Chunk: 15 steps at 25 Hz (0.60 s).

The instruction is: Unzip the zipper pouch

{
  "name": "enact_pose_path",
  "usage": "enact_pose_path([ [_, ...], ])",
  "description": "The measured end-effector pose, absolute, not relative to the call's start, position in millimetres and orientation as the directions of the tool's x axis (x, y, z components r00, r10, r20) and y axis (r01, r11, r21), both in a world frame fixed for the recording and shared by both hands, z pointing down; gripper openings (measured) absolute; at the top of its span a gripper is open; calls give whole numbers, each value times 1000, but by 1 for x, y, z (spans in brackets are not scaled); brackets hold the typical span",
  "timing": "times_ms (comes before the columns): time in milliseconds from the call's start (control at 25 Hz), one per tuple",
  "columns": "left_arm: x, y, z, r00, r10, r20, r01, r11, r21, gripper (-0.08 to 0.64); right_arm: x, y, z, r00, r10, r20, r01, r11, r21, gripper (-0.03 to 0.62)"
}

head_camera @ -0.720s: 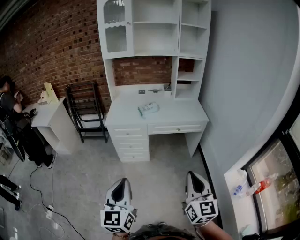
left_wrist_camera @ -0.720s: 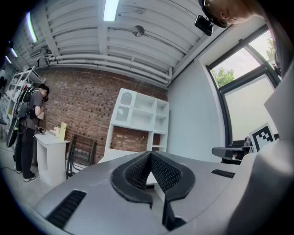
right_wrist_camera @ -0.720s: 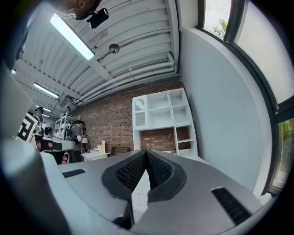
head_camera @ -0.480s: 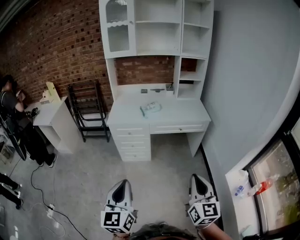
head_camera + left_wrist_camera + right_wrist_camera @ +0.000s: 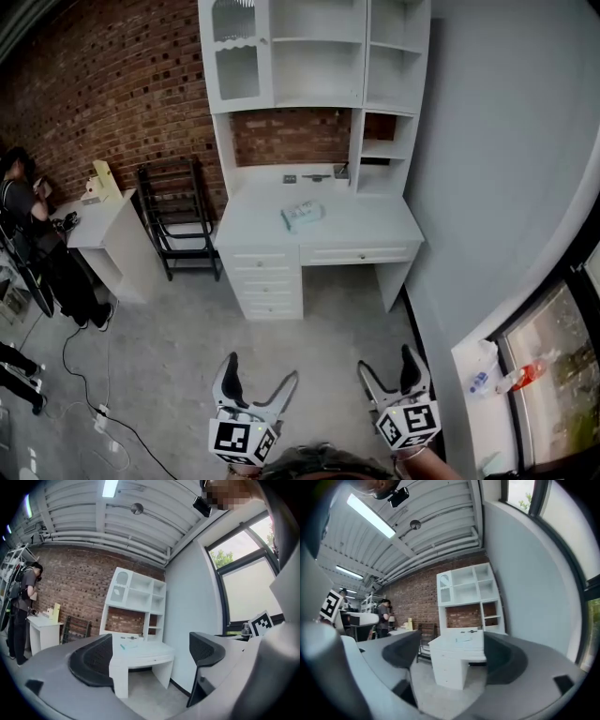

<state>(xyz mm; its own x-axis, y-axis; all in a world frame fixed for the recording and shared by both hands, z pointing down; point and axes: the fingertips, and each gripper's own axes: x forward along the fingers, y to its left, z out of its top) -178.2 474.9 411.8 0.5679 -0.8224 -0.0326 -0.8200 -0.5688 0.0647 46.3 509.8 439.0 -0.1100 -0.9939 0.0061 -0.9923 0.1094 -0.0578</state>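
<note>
Currently the zipper pouch (image 5: 302, 216) lies on the far white surface (image 5: 375, 230), well apart from both grippers. The left gripper (image 5: 261, 370) and right gripper (image 5: 385, 361) hold their fingers spread apart, gripping nothing.

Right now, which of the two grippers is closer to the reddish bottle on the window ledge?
Right. The right gripper is on that side, with the reddish bottle off to its right. The left gripper is farther left, beyond the right one. Both sets of jaws stand open and empty.
</note>
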Motion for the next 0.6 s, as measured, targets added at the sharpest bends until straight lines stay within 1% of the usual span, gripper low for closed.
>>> enact_pose_path([
  [40, -176, 474, 411, 571, -820, -37, -818, -572, 52, 487, 44, 506, 441, -139, -990, 7, -988, 138, -63, 439],
  [80, -176, 473, 410, 568, -822, -43, -821, -569, 43, 542, 43, 503, 441, -160, -987, -1, -985, 159, -66, 483],
  [120, -176, 472, 410, 562, -826, -46, -825, -563, 42, 571, 43, 501, 440, -175, -984, -12, -983, 176, -60, 557],
  [160, -178, 471, 409, 557, -830, -45, -828, -558, 49, 572, 43, 499, 437, -188, -982, -23, -981, 189, -43, 574],
  [320, -188, 462, 409, 556, -831, -10, -829, -555, 62, 574, 50, 493, 424, -212, -976, -41, -977, 212, 24, 577],
  [440, -201, 456, 409, 520, -854, 6, -854, -520, 30, 575, 62, 487, 418, -211, -976, -48, -977, 212, -9, 577],
  [600, -205, 441, 408, 483, -876, -8, -875, -483, 30, 575, 71, 469, 418, -222, -974, -49, -974, 224, -34, 577],
])
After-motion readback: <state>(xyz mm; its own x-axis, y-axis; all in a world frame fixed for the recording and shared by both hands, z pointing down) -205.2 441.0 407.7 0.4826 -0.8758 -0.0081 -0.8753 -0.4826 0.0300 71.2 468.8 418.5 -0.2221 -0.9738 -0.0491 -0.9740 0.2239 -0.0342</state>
